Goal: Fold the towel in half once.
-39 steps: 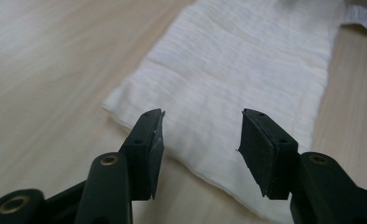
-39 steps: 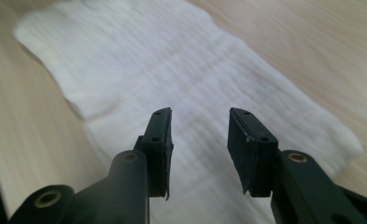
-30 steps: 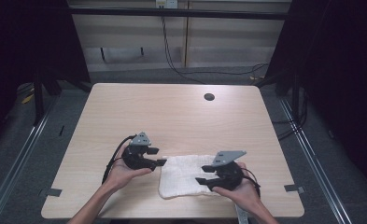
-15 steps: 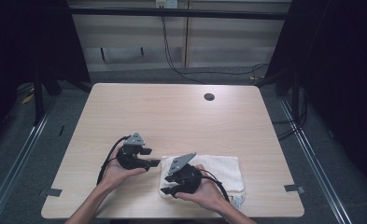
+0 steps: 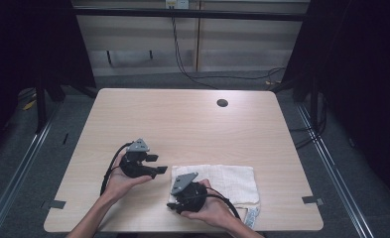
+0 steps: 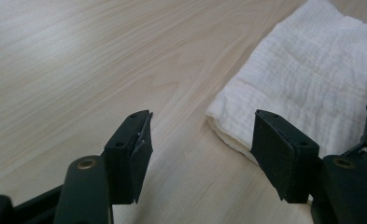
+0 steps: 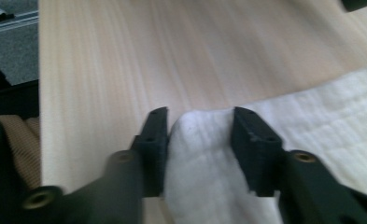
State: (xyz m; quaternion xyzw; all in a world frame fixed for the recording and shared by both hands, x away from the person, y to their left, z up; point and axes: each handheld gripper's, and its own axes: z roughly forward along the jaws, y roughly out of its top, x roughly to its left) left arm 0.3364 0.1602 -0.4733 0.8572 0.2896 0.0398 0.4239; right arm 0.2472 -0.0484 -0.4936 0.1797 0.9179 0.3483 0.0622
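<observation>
While the right gripper [image 7: 200, 144] has its jaws part-open astride a bunched towel [image 5: 232, 181] corner, cloth between them but not yet pinched, the left gripper [image 6: 200, 154] is wide apart and empty, just beside the towel's near corner. Towel lies folded at the table's [image 5: 182, 124] front edge. Risks: closing may catch only the top layer, or lifting may unfold it and drag it off.

Lab-type recording booth: bare wooden table [image 5: 182, 124] with cable hole [image 5: 222, 103], black curtains [image 5: 361, 74], metal frame rails [image 5: 29, 148], wall cables [image 5: 182, 54].
</observation>
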